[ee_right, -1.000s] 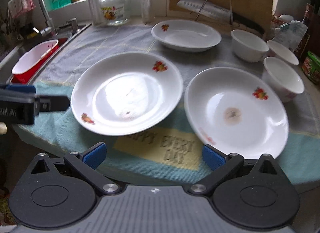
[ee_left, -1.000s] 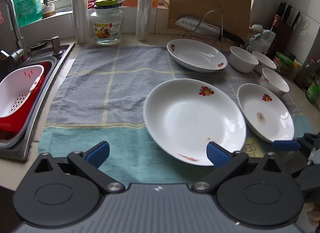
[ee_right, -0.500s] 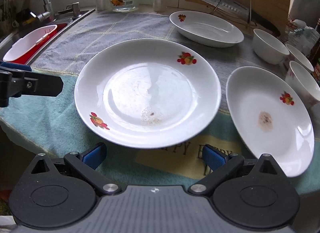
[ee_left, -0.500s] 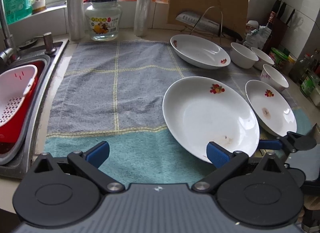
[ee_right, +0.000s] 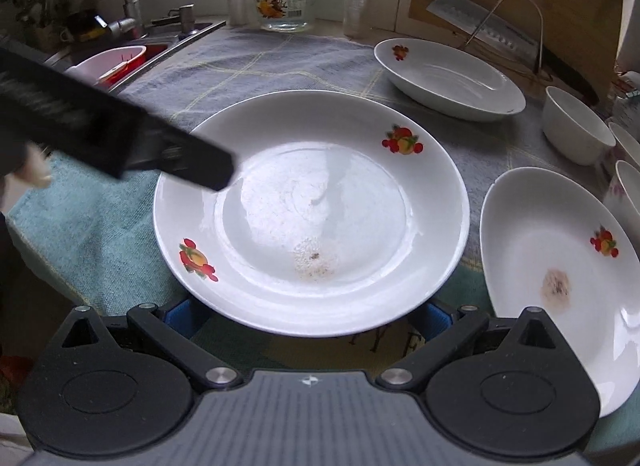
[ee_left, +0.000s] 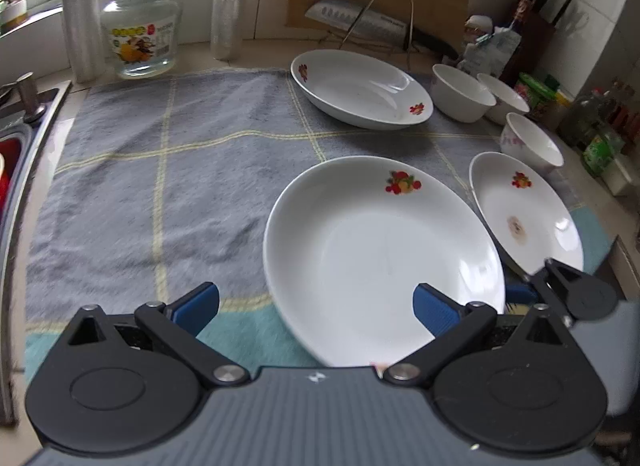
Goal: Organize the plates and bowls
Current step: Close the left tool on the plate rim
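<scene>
Large plate (ee_right: 312, 209) between spread right tool (ee_right: 310, 320) fingers; left tool (ee_left: 316, 304) spread beside.

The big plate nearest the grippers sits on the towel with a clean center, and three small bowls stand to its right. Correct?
Not quite: the big plate has a brownish speckled stain near its center, as the right wrist view shows. It does sit on the towel, with three bowls to its right.

Printed label on the glass jar (ee_left: 140, 39): coloured fruit artwork with lines of print too small to read. Lettering on the towel's yellow patch (ee_right: 394, 340), mostly hidden by the large plate (ee_right: 312, 201): illegible fragments only.
</scene>
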`<state>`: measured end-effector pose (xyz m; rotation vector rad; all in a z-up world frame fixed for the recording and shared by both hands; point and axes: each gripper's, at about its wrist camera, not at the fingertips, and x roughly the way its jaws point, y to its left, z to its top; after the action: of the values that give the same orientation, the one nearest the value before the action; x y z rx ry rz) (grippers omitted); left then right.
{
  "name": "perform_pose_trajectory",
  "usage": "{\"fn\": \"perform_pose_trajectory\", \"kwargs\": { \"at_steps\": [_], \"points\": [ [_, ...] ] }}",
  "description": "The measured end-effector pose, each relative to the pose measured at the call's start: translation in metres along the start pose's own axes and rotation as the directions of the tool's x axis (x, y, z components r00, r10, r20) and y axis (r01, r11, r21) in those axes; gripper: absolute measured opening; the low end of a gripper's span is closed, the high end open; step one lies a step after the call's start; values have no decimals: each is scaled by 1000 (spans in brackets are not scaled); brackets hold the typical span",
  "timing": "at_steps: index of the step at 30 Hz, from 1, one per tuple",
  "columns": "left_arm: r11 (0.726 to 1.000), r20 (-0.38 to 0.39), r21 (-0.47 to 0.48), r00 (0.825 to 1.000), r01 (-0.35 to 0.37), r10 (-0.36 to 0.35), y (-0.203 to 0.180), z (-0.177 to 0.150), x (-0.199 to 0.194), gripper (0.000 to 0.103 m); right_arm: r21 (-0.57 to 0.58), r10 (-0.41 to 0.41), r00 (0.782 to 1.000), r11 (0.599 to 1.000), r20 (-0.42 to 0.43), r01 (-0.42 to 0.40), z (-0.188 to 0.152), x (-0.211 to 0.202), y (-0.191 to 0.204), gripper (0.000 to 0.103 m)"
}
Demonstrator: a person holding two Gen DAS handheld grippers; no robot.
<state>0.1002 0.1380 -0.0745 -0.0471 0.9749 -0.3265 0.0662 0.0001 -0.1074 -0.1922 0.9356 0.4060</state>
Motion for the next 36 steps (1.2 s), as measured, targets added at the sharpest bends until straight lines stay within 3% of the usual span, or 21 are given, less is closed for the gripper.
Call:
{"fn": "perform_pose_trajectory", "kwargs": {
  "at_steps": [10, 22, 31, 36],
  "points": [
    [992, -71, 117, 997, 48, -40, -18, 30, 44, 102, -41, 29, 998, 999, 47, -27, -10, -3, -4, 103],
    [957, -164, 246, 980, 153, -114, -14, 38, 62, 102, 3, -9, 998, 1000, 55, 9, -10, -3, 1, 103],
    [939, -190, 299, 975, 169, -115, -12, 38, 65, 102, 6, -12, 997, 1000, 71, 12, -13, -3, 1, 103],
    [910, -207, 381, 974, 162, -87, -17, 36, 67, 102, 5, -13, 997, 1000, 70, 12, -13, -4, 1, 103]
  ]
}}
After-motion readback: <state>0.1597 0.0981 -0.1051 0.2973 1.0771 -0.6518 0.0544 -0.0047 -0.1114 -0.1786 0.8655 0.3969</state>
